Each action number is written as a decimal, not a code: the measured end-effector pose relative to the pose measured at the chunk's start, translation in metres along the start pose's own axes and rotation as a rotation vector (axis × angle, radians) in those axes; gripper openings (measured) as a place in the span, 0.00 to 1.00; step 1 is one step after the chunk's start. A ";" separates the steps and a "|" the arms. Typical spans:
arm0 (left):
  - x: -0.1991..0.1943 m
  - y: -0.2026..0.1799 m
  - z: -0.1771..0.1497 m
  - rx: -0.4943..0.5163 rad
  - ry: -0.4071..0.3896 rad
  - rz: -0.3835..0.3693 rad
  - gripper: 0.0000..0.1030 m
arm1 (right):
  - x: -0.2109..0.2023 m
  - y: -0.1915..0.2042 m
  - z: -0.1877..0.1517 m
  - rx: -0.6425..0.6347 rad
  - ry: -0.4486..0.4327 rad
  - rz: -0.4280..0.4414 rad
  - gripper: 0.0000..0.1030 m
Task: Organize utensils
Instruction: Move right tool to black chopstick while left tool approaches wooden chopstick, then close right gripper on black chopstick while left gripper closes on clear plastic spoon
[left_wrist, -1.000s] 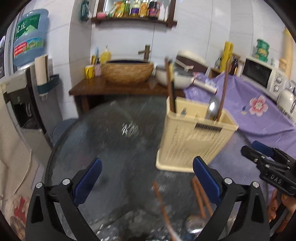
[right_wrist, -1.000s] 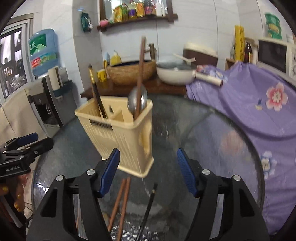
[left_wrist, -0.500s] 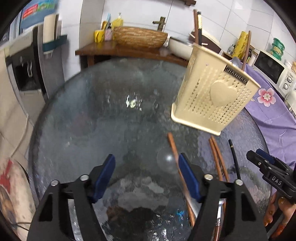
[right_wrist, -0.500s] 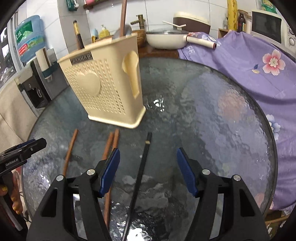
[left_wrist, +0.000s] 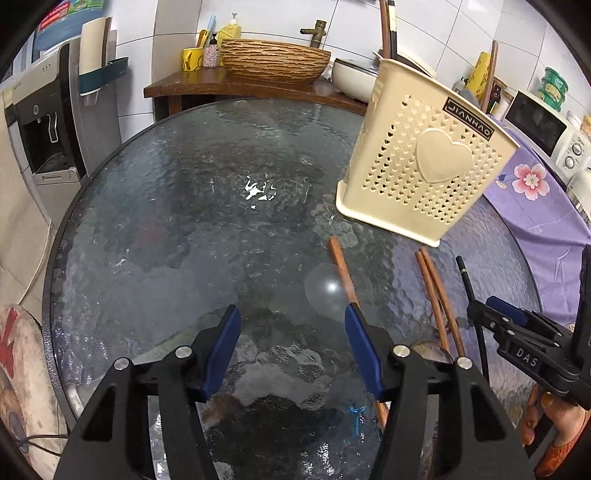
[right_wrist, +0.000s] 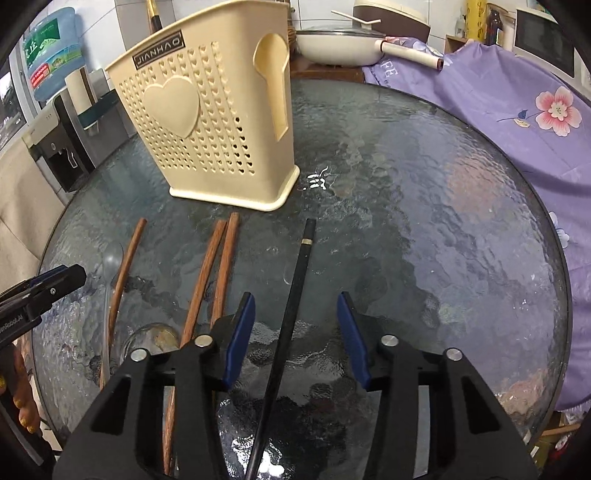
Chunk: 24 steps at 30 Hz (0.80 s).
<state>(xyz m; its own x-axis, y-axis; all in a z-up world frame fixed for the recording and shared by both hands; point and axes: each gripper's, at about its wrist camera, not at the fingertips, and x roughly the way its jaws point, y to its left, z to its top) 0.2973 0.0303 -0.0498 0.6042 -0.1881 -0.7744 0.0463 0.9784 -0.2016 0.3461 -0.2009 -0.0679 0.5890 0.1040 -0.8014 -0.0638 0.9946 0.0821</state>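
Note:
A cream perforated utensil holder (left_wrist: 424, 162) (right_wrist: 214, 122) stands on the round glass table with several utensils upright in it. On the glass in front of it lie a brown-handled spoon (left_wrist: 341, 269) (right_wrist: 125, 266), a pair of brown chopsticks (left_wrist: 437, 295) (right_wrist: 214, 266) and a black chopstick (right_wrist: 295, 295) (left_wrist: 467, 284). My left gripper (left_wrist: 291, 343) is open and empty, with the spoon beside its right finger. My right gripper (right_wrist: 295, 332) is open, and the black chopstick lies between its fingers on the table.
The glass table's rim (right_wrist: 546, 206) curves round on all sides. A purple flowered cloth (right_wrist: 517, 92) covers the counter to the right. A wooden side table with a woven basin (left_wrist: 273, 62) stands behind. A water dispenser (left_wrist: 40, 122) stands at the left.
Both grippers have dropped and tilted down toward the table. The utensils lying on the glass have come into view, and the black chopstick now lies between my right fingers.

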 end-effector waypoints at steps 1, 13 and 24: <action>0.001 -0.001 -0.001 0.002 0.003 -0.001 0.55 | 0.001 0.001 0.000 -0.002 0.003 -0.001 0.43; 0.016 0.001 0.008 0.006 0.038 -0.015 0.46 | 0.005 0.003 0.003 -0.009 0.008 -0.010 0.35; 0.032 -0.004 0.022 0.078 0.068 -0.004 0.26 | 0.009 0.002 0.008 -0.015 0.008 -0.003 0.27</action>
<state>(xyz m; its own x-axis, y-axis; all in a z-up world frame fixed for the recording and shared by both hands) 0.3339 0.0222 -0.0612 0.5485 -0.1946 -0.8132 0.1119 0.9809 -0.1592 0.3577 -0.1976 -0.0695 0.5829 0.1010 -0.8062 -0.0741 0.9947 0.0710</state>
